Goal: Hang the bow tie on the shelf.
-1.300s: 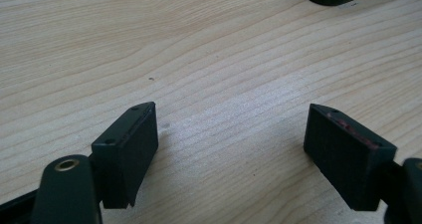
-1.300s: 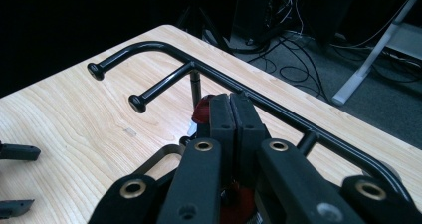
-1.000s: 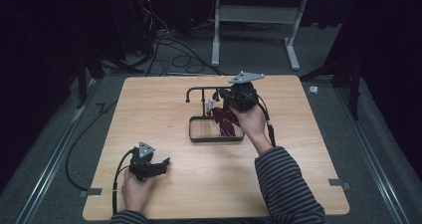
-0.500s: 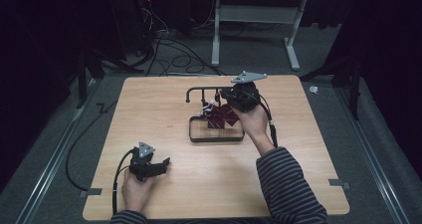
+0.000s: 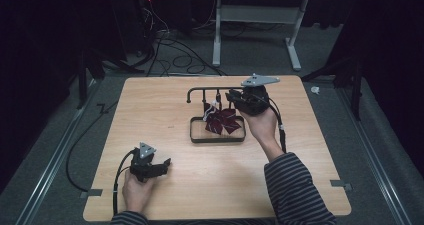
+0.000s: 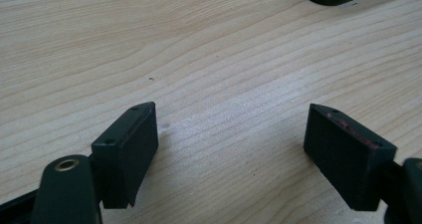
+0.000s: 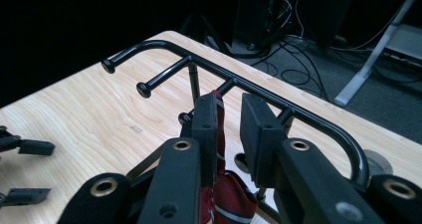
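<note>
A light wooden table (image 5: 165, 110) with rounded corners carries everything. Near its middle, toward the far edge, stands a dark metal rack (image 5: 217, 135): a rectangular base frame flat on the wood, with an upright post and a top rail with short pegs above it. A dark red striped cloth (image 5: 222, 121) lies inside the rack's base. Well apart from the rack, at the near left corner, the left gripper (image 5: 161, 166) rests on the wood, a hand around it.
</note>
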Tool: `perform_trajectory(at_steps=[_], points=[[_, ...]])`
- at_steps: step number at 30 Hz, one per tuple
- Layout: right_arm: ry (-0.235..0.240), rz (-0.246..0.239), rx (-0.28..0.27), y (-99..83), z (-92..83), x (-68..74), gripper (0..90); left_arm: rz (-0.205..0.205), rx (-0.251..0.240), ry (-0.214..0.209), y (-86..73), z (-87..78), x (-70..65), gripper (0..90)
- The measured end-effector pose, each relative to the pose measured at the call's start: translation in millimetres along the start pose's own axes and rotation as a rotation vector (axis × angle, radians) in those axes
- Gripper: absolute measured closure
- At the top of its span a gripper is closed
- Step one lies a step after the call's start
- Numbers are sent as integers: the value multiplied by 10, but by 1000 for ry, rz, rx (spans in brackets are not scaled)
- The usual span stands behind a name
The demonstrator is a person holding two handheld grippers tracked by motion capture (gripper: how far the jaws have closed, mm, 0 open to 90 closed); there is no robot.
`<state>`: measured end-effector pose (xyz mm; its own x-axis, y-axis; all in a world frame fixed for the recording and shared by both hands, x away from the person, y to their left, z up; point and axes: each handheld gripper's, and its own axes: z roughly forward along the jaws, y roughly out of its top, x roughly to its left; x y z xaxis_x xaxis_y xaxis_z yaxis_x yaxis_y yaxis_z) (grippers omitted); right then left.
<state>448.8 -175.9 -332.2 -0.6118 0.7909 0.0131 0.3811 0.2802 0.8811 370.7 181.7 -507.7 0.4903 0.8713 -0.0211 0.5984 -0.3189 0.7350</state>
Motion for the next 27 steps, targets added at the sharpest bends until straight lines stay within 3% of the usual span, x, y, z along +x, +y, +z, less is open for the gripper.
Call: perform_trajectory(at_steps=[27], points=[[-11, 88, -35, -283, -451, -240, 741, -2, -2, 0, 0, 1, -2, 220]])
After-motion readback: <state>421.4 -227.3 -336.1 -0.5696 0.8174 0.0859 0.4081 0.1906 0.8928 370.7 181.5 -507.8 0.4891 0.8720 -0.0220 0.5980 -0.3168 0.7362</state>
